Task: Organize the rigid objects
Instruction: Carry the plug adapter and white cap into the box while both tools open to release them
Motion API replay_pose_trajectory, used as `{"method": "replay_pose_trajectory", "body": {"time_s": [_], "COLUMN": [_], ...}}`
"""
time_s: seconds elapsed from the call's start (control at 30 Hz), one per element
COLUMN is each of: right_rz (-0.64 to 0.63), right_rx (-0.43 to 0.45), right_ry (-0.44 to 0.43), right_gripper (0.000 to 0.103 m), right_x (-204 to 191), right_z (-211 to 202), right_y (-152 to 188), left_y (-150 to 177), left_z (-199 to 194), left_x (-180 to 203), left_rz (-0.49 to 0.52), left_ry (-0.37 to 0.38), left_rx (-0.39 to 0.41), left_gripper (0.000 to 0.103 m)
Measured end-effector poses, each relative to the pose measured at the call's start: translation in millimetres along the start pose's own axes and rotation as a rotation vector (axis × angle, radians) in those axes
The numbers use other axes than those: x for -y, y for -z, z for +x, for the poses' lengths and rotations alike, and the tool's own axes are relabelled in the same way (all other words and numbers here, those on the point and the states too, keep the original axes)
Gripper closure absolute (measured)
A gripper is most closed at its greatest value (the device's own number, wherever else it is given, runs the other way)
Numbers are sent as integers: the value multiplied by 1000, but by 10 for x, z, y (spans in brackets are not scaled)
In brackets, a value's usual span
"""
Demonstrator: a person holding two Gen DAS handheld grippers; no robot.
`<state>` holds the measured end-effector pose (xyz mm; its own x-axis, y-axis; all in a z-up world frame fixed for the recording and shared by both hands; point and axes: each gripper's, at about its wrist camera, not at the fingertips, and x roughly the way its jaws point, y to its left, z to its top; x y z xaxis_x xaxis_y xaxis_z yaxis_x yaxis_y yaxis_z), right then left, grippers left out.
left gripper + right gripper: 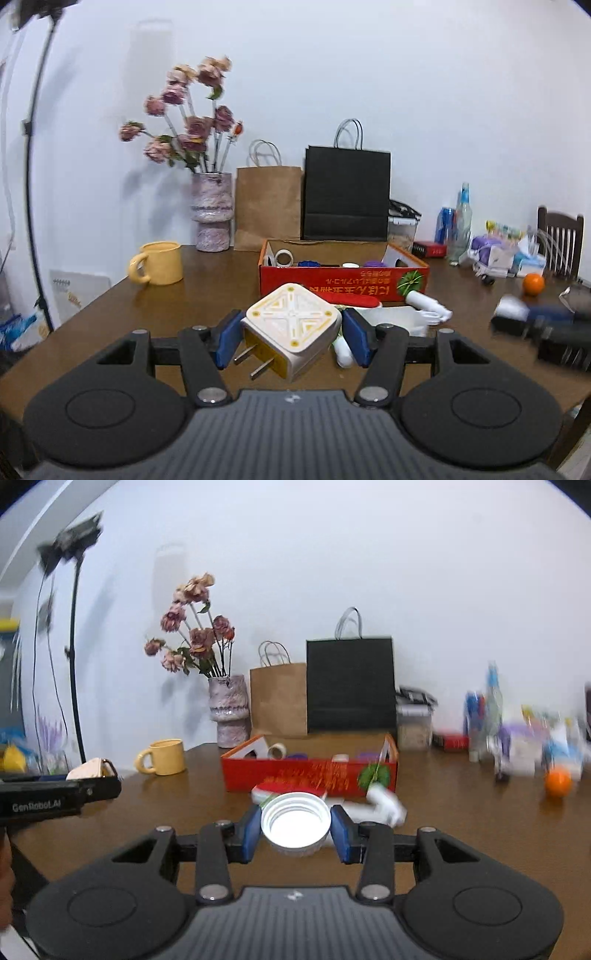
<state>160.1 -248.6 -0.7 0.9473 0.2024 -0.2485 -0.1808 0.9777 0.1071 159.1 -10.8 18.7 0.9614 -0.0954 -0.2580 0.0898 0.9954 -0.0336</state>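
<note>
Plug adapter (291, 328): cream, two-pronged, pinched between the blue pads of the left tool (291, 336), held above the bench (110, 314), short of the red box (343, 284).
Jar lid (295, 821): white, threaded, open side up, pinched in the right tool (295, 829), likewise in front of the box.
Red box: open-topped, already holding a tape roll (283, 257) and small caps.
Step in hand: judged, carrying both pieces to the box.
Doing it well: clear the near wall before lowering; keep both grips firm; aim for bare spots inside.
Risk: the white items (428, 312) lying by the box's front could be knocked.
</note>
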Motion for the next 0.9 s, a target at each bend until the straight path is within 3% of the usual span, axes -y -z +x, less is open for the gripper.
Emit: {"method": "replay_pose_trajectory", "body": {"time_s": [0.17, 0.43, 0.67, 0.9], "right_rz": [-50, -46, -20, -31], "right_rx": [-15, 14, -34, -57], "right_ry": [12, 12, 20, 21], "right_gripper": [63, 63, 63, 63], "right_x": [-211, -246, -168, 24], "right_z": [-334, -547, -353, 122], "right_y": [320, 322, 377, 172], "left_y": [102, 124, 155, -17], "left_z": [-440, -634, -381, 262], "left_x": [91, 157, 130, 24], "left_rz": [18, 30, 29, 32], "left_ry": [19, 35, 41, 88], "left_rx": [20, 55, 11, -25], "left_gripper": [44, 44, 44, 44]}}
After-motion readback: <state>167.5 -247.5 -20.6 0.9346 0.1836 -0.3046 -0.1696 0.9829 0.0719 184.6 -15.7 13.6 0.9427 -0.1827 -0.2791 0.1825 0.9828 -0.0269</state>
